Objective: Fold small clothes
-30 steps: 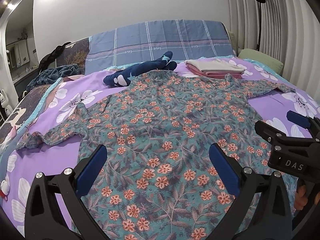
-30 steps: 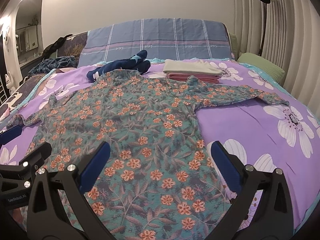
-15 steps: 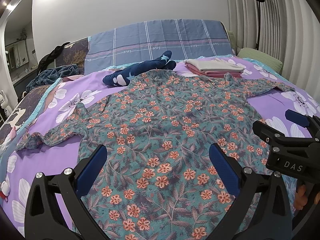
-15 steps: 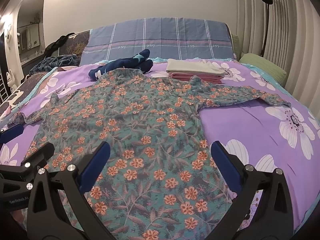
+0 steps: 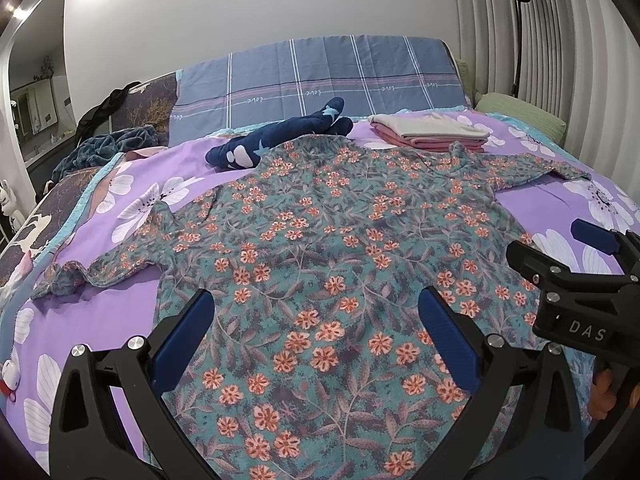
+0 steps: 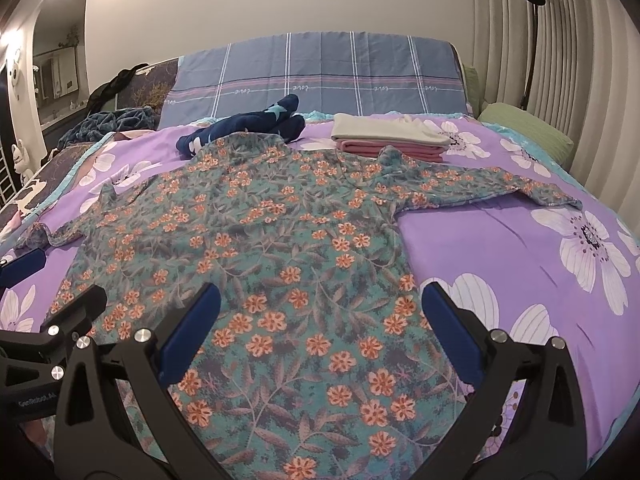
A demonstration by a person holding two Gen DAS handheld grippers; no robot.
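Note:
A teal shirt with orange flowers [image 5: 320,248] lies spread flat on the purple flowered bed cover [image 5: 120,300], sleeves out to both sides. It also shows in the right wrist view [image 6: 280,248]. My left gripper [image 5: 316,320] is open and empty, held above the shirt's lower left part. My right gripper [image 6: 320,316] is open and empty above the shirt's lower right part. Each gripper shows at the edge of the other's view: the right gripper [image 5: 568,256] and the left gripper [image 6: 48,292].
A folded stack of beige and pink clothes [image 5: 432,132] lies beyond the shirt at the right. A dark blue garment [image 5: 280,140] lies beyond its collar. A blue plaid pillow [image 5: 320,76] stands at the head. A green pillow [image 5: 520,112] and a floor lamp [image 5: 516,20] are at the right.
Both views have shifted very slightly; the shirt and both open grippers look the same.

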